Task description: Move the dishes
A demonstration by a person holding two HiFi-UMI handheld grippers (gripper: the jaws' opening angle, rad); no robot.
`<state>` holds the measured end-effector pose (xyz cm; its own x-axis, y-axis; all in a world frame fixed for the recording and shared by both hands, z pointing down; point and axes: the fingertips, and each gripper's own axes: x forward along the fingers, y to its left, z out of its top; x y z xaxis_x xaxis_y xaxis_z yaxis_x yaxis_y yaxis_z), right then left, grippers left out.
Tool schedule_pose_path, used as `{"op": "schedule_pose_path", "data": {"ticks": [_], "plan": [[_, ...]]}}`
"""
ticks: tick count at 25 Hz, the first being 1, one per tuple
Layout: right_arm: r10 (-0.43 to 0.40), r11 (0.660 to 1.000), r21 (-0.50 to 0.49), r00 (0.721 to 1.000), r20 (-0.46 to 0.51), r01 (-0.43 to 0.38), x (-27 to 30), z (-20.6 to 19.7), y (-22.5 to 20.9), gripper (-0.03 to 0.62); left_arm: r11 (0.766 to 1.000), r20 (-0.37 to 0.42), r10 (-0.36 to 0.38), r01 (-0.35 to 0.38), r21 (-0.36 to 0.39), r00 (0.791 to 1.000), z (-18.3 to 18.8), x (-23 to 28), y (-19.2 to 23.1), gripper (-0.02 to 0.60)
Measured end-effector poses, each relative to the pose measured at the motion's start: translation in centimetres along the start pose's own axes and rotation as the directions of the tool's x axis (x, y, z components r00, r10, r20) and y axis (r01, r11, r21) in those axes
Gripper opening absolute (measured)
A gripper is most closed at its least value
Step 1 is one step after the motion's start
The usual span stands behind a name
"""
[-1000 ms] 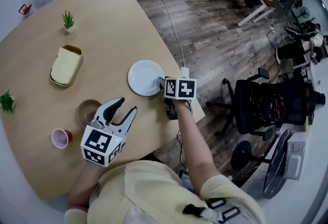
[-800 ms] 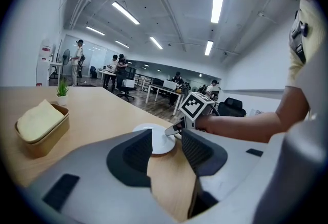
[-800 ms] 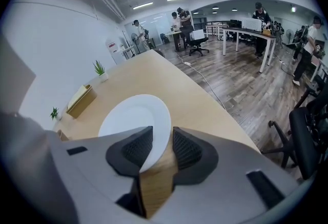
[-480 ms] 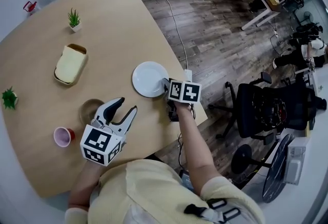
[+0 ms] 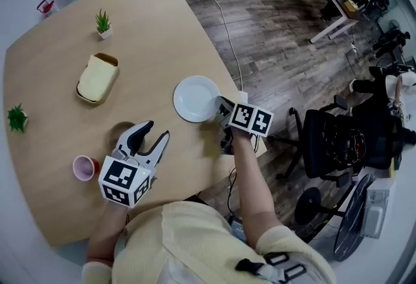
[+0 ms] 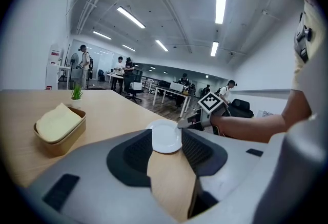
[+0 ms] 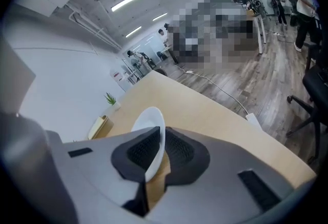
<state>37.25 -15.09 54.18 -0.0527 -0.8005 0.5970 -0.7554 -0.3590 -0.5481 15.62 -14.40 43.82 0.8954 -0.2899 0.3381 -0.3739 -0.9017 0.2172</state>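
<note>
A white plate lies near the right edge of the wooden table. My right gripper is shut on the plate's near rim; in the right gripper view the plate stands edge-on between the pads. My left gripper hovers open and empty over the table. It partly covers a brown bowl. In the left gripper view the plate and the right gripper lie ahead, between the open jaws.
A pink cup sits left of the bowl. A yellow-lidded box lies further back. Two small potted plants stand at the far and left edges. Office chairs and a floor cable lie right of the table.
The head view has drifted, so everything sits a little further right. The right gripper keeps its hold on the plate rim and its marker cube has swung slightly right. The left gripper barely moved.
</note>
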Motion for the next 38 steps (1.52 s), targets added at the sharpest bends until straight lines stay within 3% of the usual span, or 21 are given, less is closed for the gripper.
{"op": "schedule_pose_path", "data": {"ticks": [10,15,28,38], "plan": [[0.139,0.989,0.046,0.986,0.095,-0.144,-2.7,1.1,4.2,0.026,0.999,0.04,0.046,-0.046,-0.006,0.998,0.2,-3.3,1.1,0.186],[0.18,0.983,0.01,0.976,0.12,-0.182,-3.9,1.1,6.4,0.025,0.998,0.066,0.061,-0.061,-0.008,0.996,0.5,-5.1,1.2,0.186],[0.2,0.972,-0.157,0.965,0.171,-0.173,-6.7,0.9,11.0,0.025,0.99,0.147,0.143,-0.141,-0.03,0.979,1.0,-10.6,3.0,0.186],[0.324,0.928,-0.244,0.932,0.164,-0.28,-8.7,0.9,17.0,0.025,0.963,0.185,0.271,-0.264,-0.062,0.945,0.8,-16.2,5.6,0.186]]}}
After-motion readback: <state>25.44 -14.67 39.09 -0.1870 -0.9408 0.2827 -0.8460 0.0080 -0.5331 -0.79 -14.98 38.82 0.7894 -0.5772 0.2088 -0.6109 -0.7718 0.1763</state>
